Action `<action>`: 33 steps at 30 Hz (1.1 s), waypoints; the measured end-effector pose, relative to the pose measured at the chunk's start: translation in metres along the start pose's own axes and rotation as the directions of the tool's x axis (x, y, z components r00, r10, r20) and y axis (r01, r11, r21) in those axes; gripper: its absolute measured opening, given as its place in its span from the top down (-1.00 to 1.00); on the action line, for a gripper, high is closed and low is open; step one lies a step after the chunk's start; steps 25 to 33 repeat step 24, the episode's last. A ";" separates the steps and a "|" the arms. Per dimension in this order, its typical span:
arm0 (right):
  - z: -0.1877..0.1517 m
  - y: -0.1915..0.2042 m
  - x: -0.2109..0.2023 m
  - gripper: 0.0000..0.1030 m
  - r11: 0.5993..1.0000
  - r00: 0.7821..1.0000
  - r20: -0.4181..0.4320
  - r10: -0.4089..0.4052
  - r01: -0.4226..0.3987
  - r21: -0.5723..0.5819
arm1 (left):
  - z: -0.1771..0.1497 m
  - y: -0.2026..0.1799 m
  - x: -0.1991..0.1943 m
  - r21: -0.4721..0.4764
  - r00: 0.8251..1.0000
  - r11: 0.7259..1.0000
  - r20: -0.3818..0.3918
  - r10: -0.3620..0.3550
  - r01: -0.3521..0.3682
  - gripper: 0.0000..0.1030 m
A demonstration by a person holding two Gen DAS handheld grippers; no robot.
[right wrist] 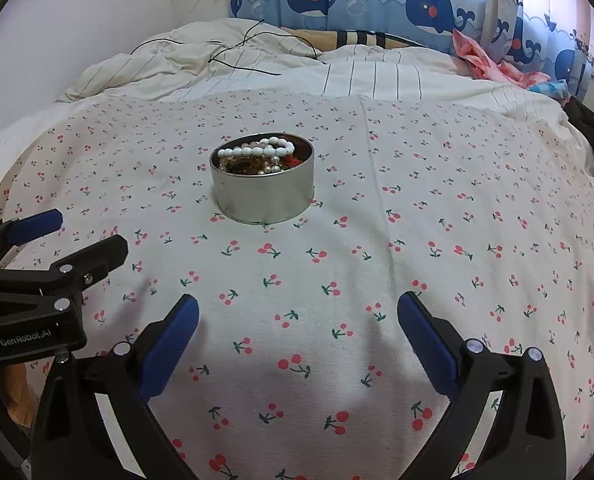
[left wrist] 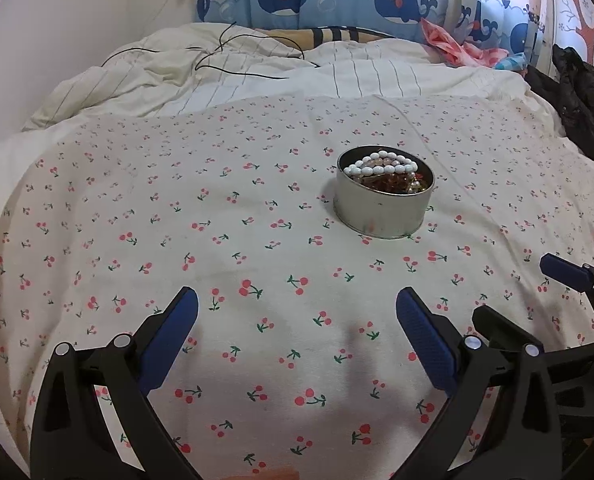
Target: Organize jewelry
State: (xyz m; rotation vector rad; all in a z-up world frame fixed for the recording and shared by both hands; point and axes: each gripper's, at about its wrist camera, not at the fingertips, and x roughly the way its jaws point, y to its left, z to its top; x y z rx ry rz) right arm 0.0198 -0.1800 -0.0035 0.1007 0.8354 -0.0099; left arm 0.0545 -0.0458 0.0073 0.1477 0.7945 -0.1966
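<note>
Centrally, upper-middle of frame, a round metal tin [left wrist: 384, 208] holding beaded bracelets [left wrist: 381, 164] sits on the cherry-print sheet [left wrist: 217, 240], well beyond the left gripper [left wrist: 297, 304] and right gripper [right wrist: 298, 312], both spread wide and empty.

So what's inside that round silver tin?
The tin holds a white bead bracelet on top, with amber-brown beads, small pearly beads and something red beneath. Whatever lies deeper is covered by that pile and the tin's wall.
</note>
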 end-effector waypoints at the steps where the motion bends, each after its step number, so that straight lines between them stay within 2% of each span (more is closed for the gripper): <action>1: 0.000 -0.001 0.001 -0.85 1.000 1.000 -0.003 -0.001 0.001 0.003 | 0.000 0.001 -0.001 -0.008 1.000 1.000 0.006 -0.002 0.002 -0.85; 5: 0.001 -0.005 0.001 -0.85 1.000 1.000 0.000 -0.023 0.023 0.008 | -0.002 0.006 0.001 -0.030 0.999 0.999 -0.008 -0.036 0.036 -0.85; 8: 0.002 -0.008 -0.002 -0.85 0.999 0.999 0.019 -0.031 0.031 0.017 | -0.003 0.011 0.004 -0.050 0.996 0.995 -0.027 -0.088 0.087 -0.85; 11: 0.003 -0.012 -0.006 -0.85 0.999 0.998 0.038 -0.043 0.042 0.029 | -0.004 0.007 0.002 -0.024 0.999 0.999 -0.007 -0.042 0.041 -0.85; 14: 0.004 -0.018 -0.006 -0.85 0.998 0.999 0.042 -0.035 0.033 0.054 | -0.005 0.004 0.004 -0.017 0.999 0.999 -0.015 -0.038 0.037 -0.85; 18: 0.007 -0.021 -0.010 -0.85 0.997 0.997 0.073 -0.023 0.018 0.069 | -0.003 0.000 0.005 0.014 1.000 1.000 -0.015 0.003 -0.002 -0.85; 24: 0.007 -0.022 -0.011 -0.85 0.997 0.997 0.076 -0.026 0.021 0.070 | -0.004 0.001 0.010 0.000 0.999 1.000 -0.052 -0.004 0.004 -0.85; 33: 0.007 -0.022 -0.011 -0.85 0.997 0.997 0.076 -0.026 0.021 0.070 | -0.004 0.001 0.010 0.000 0.999 1.000 -0.052 -0.004 0.004 -0.85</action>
